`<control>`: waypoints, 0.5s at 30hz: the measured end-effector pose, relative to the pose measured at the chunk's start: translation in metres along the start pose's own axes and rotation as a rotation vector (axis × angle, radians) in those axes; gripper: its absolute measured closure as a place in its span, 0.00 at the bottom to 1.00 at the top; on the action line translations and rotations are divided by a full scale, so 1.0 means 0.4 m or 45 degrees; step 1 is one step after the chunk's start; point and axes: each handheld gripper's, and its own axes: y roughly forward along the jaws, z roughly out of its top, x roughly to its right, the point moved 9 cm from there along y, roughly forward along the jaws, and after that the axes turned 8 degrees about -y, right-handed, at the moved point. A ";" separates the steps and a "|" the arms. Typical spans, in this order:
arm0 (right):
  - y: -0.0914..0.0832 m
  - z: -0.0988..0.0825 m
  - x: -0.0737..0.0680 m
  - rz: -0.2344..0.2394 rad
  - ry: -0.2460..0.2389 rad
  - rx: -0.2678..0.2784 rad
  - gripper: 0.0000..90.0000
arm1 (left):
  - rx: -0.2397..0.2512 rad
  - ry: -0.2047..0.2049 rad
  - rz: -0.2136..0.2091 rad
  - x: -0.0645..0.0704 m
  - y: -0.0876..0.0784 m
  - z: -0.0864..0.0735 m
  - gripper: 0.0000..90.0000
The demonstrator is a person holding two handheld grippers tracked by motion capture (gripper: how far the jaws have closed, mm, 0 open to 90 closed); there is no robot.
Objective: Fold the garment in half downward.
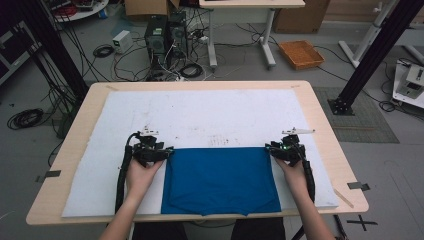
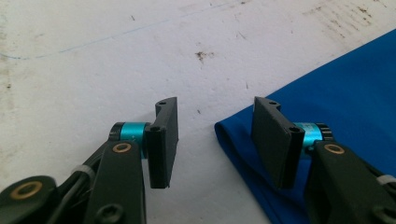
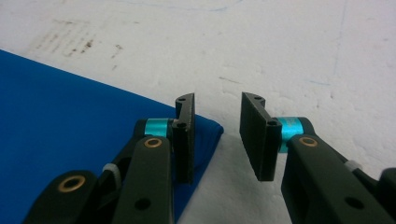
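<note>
A folded blue cloth garment lies flat on the white padded sheet that covers the light wooden counter, at the near middle of it, its far folded edge running straight across between the two hands. The near edge of the cloth reaches the counter's front border.

The left tongs sit at the garment's far left corner. In the left gripper view the two black jaws stand apart with a clear gap; the rounded blue corner of the garment lies on the sheet in that gap and under one jaw, and neither pad presses on it.

The right tongs sit at the garment's far right corner. In the right gripper view the jaws are likewise parted, one over the blue corner, the other over bare white sheet, with nothing gripped between them.

Both hands rest low on the sheet, cables trailing back along the forearms.
</note>
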 end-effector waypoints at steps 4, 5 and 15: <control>-0.016 0.014 0.005 0.000 0.032 0.067 0.74 | 0.060 -0.005 -0.062 0.011 -0.007 0.014 0.57; -0.016 0.014 0.005 0.000 0.032 0.067 0.74 | 0.060 -0.005 -0.062 0.011 -0.007 0.014 0.57; 0.010 -0.005 -0.016 0.053 -0.023 -0.008 0.91 | -0.008 0.067 -0.026 0.018 0.011 -0.012 0.81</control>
